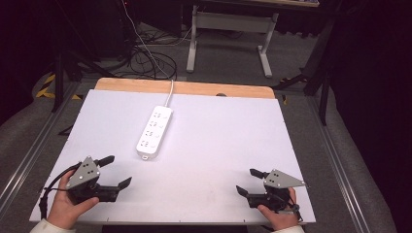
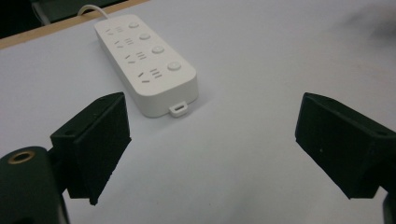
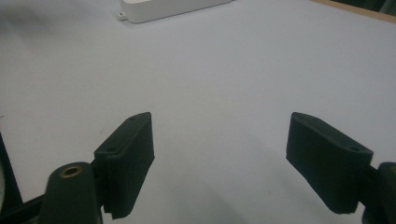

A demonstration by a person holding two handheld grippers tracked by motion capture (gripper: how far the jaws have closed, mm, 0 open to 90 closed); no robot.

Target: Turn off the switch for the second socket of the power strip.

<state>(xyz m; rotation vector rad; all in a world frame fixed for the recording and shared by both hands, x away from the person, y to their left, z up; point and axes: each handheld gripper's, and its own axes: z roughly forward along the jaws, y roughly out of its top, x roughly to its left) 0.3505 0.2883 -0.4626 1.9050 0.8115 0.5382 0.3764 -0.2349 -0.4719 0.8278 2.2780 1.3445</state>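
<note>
A white power strip [image 1: 154,131] with several sockets and switches lies flat on the white table top [image 1: 209,145], left of centre, its cord running off the far edge. My left gripper [image 1: 118,170] rests open near the front left corner, held by a hand. In the left gripper view the power strip [image 2: 147,63] lies just beyond the left gripper [image 2: 212,149], whose jaws stand wide apart with nothing between them. At the front right, my right gripper [image 1: 250,181] is open too. The right gripper view has the right gripper [image 3: 219,163] over bare table, with the power strip's end [image 3: 163,9] far off.
A wooden strip [image 1: 184,88] runs along the table's far edge. Beyond it stand a white desk frame [image 1: 231,36] and loose cables [image 1: 145,58] on the grey floor. Metal rails [image 1: 342,165] flank the table on both sides.
</note>
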